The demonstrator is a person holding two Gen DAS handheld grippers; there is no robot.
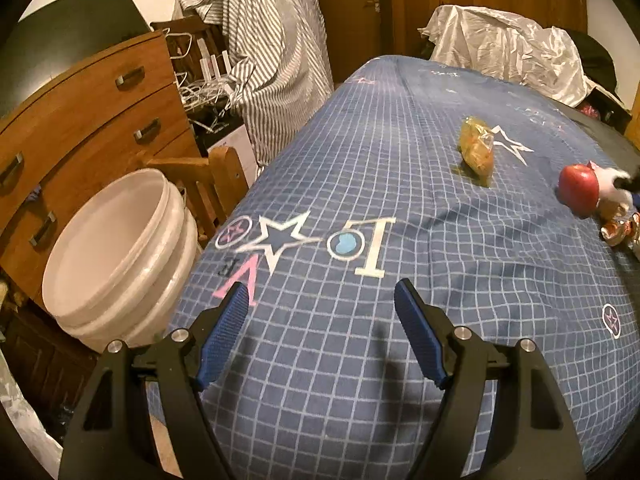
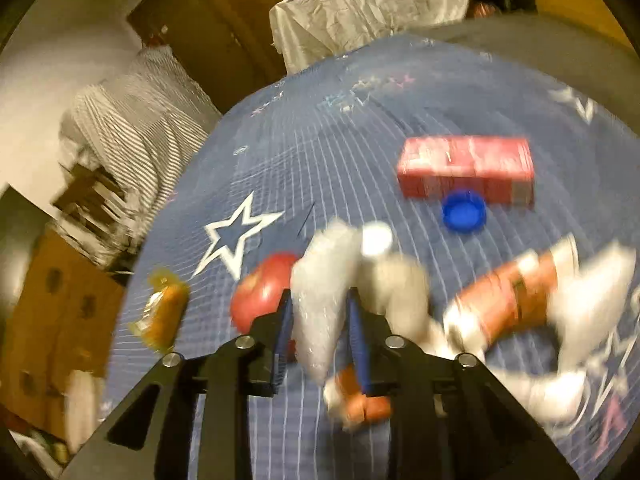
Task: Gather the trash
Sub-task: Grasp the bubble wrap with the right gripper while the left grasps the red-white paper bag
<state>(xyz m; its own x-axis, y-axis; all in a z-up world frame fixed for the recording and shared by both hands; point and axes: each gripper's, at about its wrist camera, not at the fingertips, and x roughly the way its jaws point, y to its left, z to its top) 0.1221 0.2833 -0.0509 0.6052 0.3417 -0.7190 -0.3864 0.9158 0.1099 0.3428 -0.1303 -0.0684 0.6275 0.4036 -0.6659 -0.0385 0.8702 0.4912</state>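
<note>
My right gripper point(image 2: 320, 294) is shut on a crumpled white plastic piece point(image 2: 324, 256) just above the blue checked tablecloth point(image 2: 320, 152); the view is blurred. A red apple point(image 2: 260, 292) lies behind its left finger. Orange-and-white wrappers point(image 2: 508, 292) lie to its right and one under its right finger. A yellow wrapped snack point(image 2: 164, 312) lies at the left. My left gripper point(image 1: 320, 286) hangs open over bare cloth point(image 1: 360, 340), holding nothing. A white bucket point(image 1: 172, 200) stands off the table's left edge. The snack point(image 1: 476, 152) and the apple point(image 1: 580, 188) lie far to the right.
A red carton point(image 2: 468, 168) and a blue cap point(image 2: 464, 212) lie further back on the cloth. A wooden chair point(image 1: 208, 176) and a chest of drawers point(image 1: 88, 120) stand behind the bucket. A striped shirt point(image 1: 272, 48) hangs at the back, beside crumpled white sheeting point(image 1: 508, 48).
</note>
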